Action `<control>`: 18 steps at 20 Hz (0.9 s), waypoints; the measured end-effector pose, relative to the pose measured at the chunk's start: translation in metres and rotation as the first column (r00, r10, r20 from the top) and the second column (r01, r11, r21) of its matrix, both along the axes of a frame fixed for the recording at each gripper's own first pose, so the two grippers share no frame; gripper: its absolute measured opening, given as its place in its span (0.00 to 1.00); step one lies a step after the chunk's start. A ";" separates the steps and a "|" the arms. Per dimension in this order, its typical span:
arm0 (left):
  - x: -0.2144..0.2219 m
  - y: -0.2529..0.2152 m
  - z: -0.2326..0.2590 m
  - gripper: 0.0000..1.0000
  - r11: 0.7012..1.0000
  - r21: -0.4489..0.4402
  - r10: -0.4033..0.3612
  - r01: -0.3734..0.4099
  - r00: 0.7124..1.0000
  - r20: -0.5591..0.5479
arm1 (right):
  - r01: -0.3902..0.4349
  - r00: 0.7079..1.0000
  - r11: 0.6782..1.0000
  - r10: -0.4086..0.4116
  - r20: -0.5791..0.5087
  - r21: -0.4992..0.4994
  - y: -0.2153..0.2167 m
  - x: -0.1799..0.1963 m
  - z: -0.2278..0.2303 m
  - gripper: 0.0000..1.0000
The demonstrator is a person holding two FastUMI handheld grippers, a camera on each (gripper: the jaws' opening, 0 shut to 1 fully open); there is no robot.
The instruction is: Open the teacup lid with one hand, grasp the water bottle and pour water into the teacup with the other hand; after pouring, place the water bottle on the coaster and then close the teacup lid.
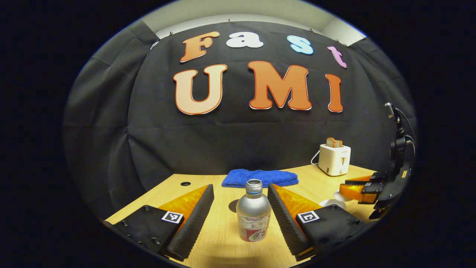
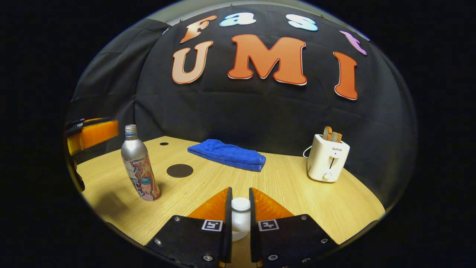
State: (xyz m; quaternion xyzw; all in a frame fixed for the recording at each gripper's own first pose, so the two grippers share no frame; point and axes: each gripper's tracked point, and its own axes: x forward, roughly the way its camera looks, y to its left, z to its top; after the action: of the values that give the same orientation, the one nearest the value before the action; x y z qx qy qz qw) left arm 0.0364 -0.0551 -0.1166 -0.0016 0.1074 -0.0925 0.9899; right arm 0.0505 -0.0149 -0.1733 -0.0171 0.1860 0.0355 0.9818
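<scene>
In the left gripper view, my left claw [image 1: 241,208] stands wide, its two fingers to either side of the silver aluminium water bottle with a printed label and no cap [image 1: 253,212], which stands upright on the pale wooden counter [image 1: 219,238]. Neither finger touches it. I judge that I should ease forward until the bottle's body sits between the pads, then close low on the label band, keeping it vertical, since the mouth is uncapped and any tilt could spill. Far off lie a folded blue towel [image 1: 260,178] and a white toaster with bread slices [image 1: 334,159]; at the right my other claw [image 1: 357,191] hovers over something white.

In the right gripper view, my right claw [image 2: 240,212] is narrow, both fingers pressed on the white round knob of the teacup lid [image 2: 240,205]; the cup below is mostly hidden. I judge a straight upward lift is best, holding the lid clear to one side of the rim. The bottle stands at the left, and the dark round coaster [image 2: 180,170] lies just beyond it, near the towel.
</scene>
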 end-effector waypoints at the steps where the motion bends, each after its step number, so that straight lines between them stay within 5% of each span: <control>1: 0.000 -0.002 -0.008 0.96 1.000 0.004 -0.005 0.005 1.000 -0.014 | 0.007 1.000 1.000 -0.007 0.006 -0.001 -0.004 -0.001 0.004 0.20; 18: 0.019 -0.032 -0.106 0.96 0.998 -0.050 -0.049 0.038 0.970 -0.237 | 0.072 0.995 0.997 -0.073 0.072 0.007 -0.035 -0.014 0.043 0.20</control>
State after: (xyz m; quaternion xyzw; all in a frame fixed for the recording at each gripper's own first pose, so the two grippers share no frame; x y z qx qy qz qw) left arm 0.0554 -0.0874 -0.2222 -0.0327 0.2232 -0.1155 0.9674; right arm 0.0365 -0.0503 -0.1306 -0.0092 0.1507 -0.0004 0.9885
